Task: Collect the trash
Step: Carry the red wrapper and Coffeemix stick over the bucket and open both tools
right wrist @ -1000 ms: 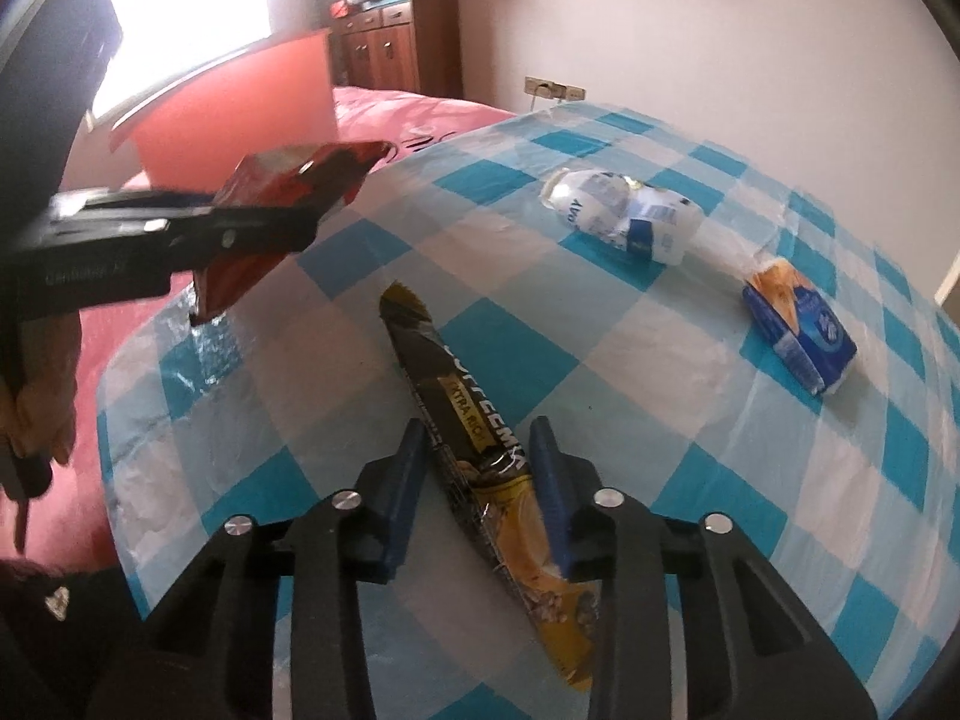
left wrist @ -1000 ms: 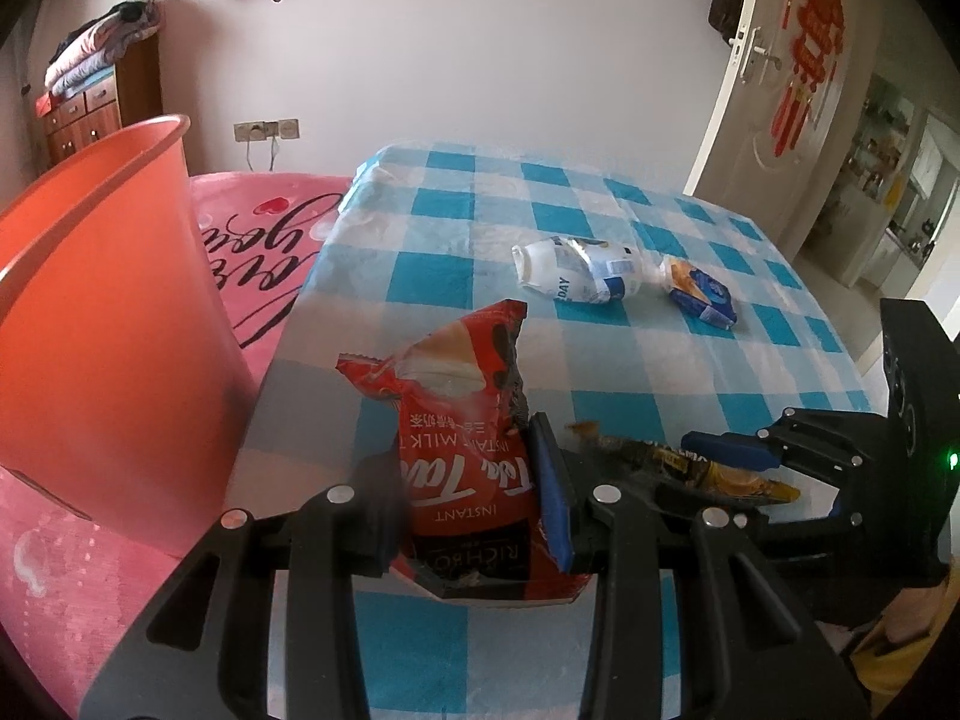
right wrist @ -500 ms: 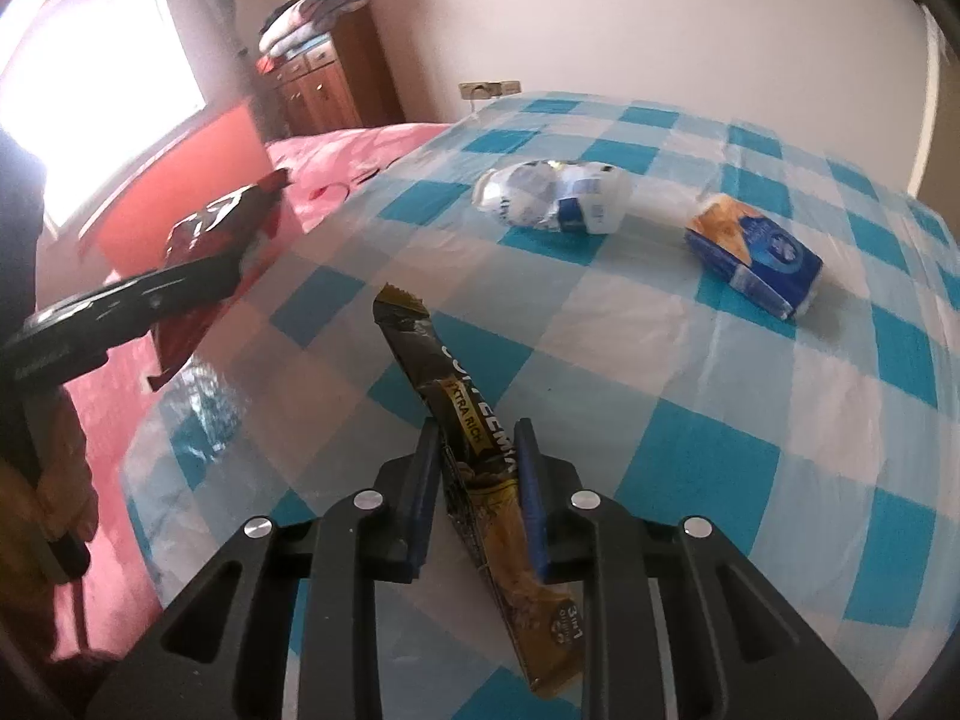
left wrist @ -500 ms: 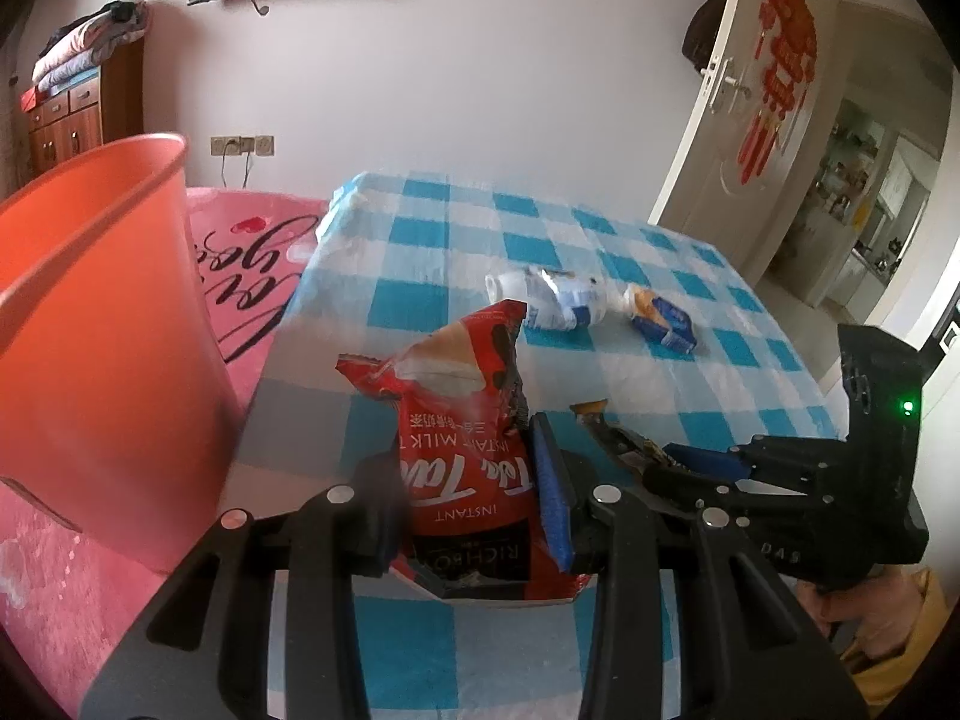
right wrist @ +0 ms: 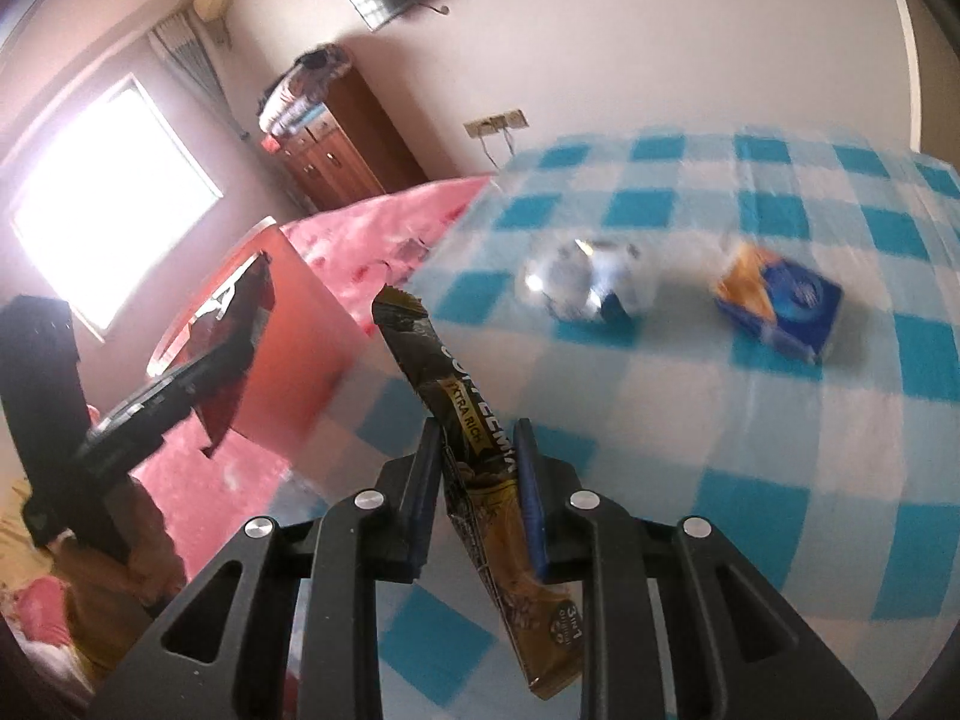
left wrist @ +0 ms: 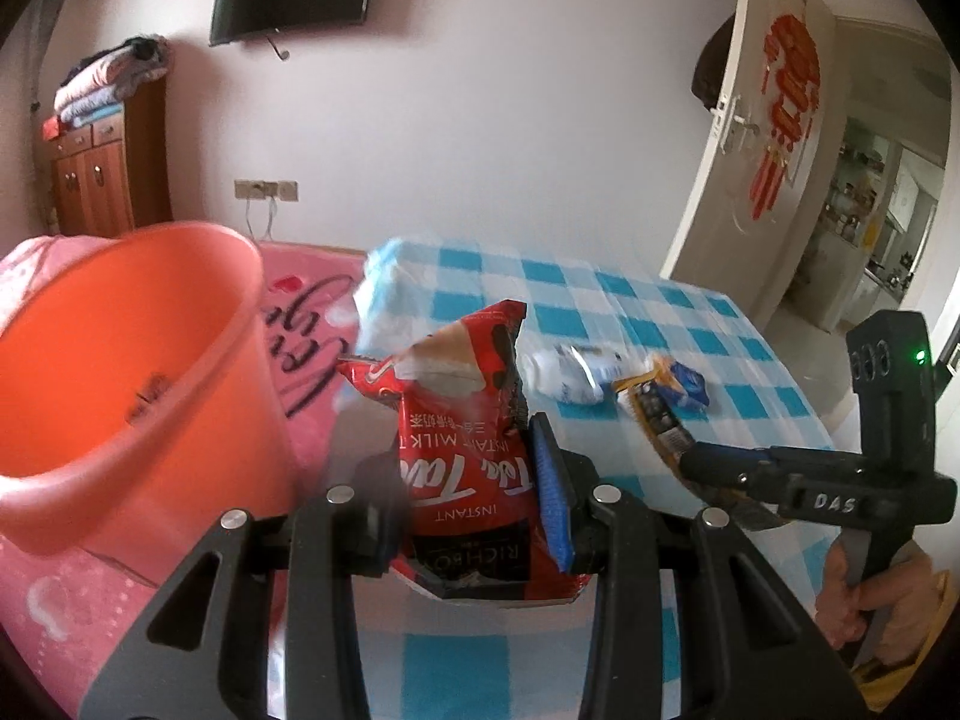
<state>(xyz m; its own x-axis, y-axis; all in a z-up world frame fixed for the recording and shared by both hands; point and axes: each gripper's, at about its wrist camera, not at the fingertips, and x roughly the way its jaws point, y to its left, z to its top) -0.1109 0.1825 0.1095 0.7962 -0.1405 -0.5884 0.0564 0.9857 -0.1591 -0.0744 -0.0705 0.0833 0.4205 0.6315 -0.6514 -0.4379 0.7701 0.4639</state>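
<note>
The blue-and-white checked tabletop (left wrist: 600, 300) fills the centre. At nine o'clock the round orange plastic bin (left wrist: 120, 372) looks almost empty. The left gripper (left wrist: 474, 480) fingers pinch a light, crinkly red milk-tea pouch (left wrist: 462, 438) mid-body; the right gripper (right wrist: 480, 480) fingers clamp a slim black-gold coffee sachet (right wrist: 474, 438), equally floppy.

Daylight is pouring through the window (right wrist: 114, 204), blowing it out to white and washing the right-wrist view with haze. Motion blur is smearing the tablecloth (right wrist: 750, 420) and bucket (left wrist: 120, 372). Fisheye bending is curving the door (left wrist: 768, 138), and black vignetting is darkening every corner.
</note>
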